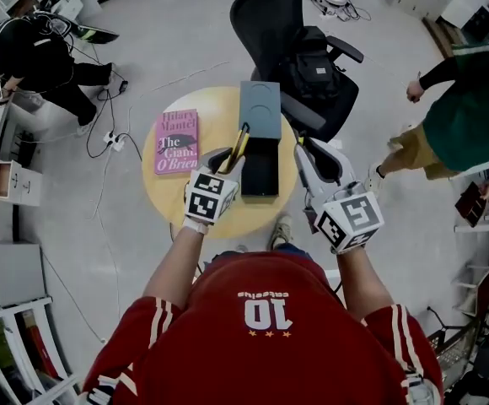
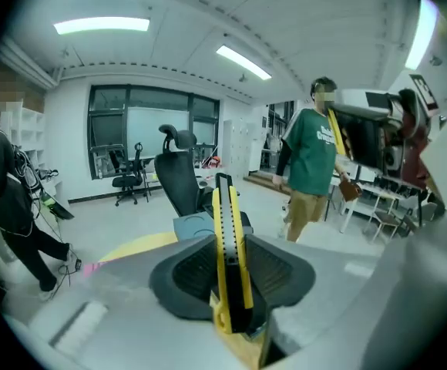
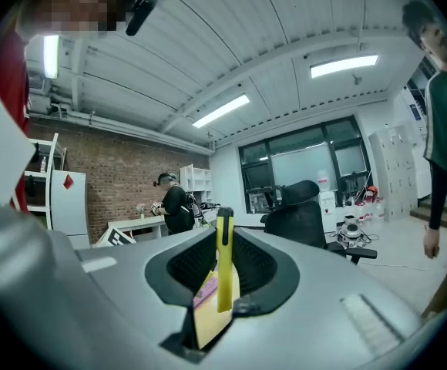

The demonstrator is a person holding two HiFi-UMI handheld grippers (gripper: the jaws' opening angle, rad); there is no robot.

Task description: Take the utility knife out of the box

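Note:
The yellow and black utility knife (image 1: 242, 142) (image 2: 225, 237) is lifted above the open grey box (image 1: 260, 171). My left gripper (image 1: 230, 160) (image 2: 227, 299) is shut on the knife's rear half. Its tip points forward past the jaws, toward the raised box lid (image 1: 260, 108). My right gripper (image 1: 303, 148) (image 3: 223, 284) hovers just right of the box. It is closed on a narrow yellow piece (image 3: 223, 260) that sticks out ahead of its pads. What that piece is I cannot tell, and it does not show in the head view.
The box stands on a small round yellow table (image 1: 169, 197) with a pink book (image 1: 176, 141) at its left. A black office chair (image 1: 278, 24) with a backpack (image 1: 314, 70) stands behind the table. One person (image 1: 472, 108) stands at the right, another (image 1: 38, 53) at the far left.

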